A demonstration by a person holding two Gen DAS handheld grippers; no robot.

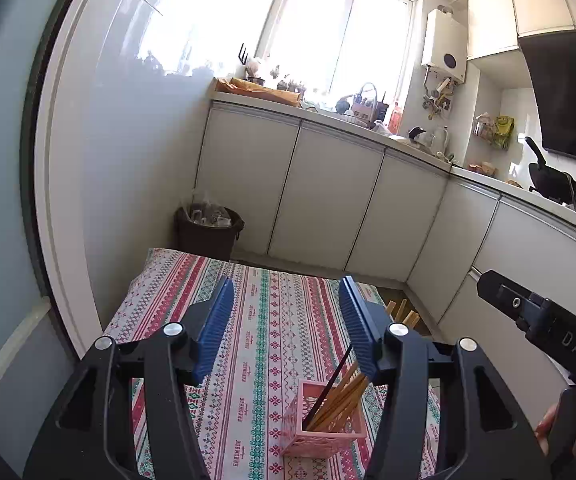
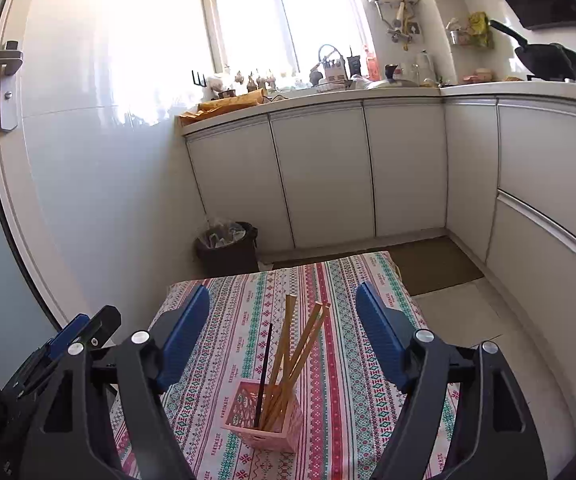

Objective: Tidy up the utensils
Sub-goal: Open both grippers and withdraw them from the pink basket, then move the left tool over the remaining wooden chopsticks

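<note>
At the bottom of each frame I see my tongs released, gripping nothing: the left tongs (image 1: 286, 320) and the right tongs (image 2: 284, 334) both hang above the bench (image 2: 343, 360) with its striped cloth. Low in the right frame, between the blue pads, a pink holder (image 2: 266, 416) stands on the bench with wooden chopsticks (image 2: 301, 344) and one black stick (image 2: 264, 372) leaning in it. Farther up, left of centre, a bin (image 2: 228, 246) sits by the cabinets (image 2: 327, 176).
</note>
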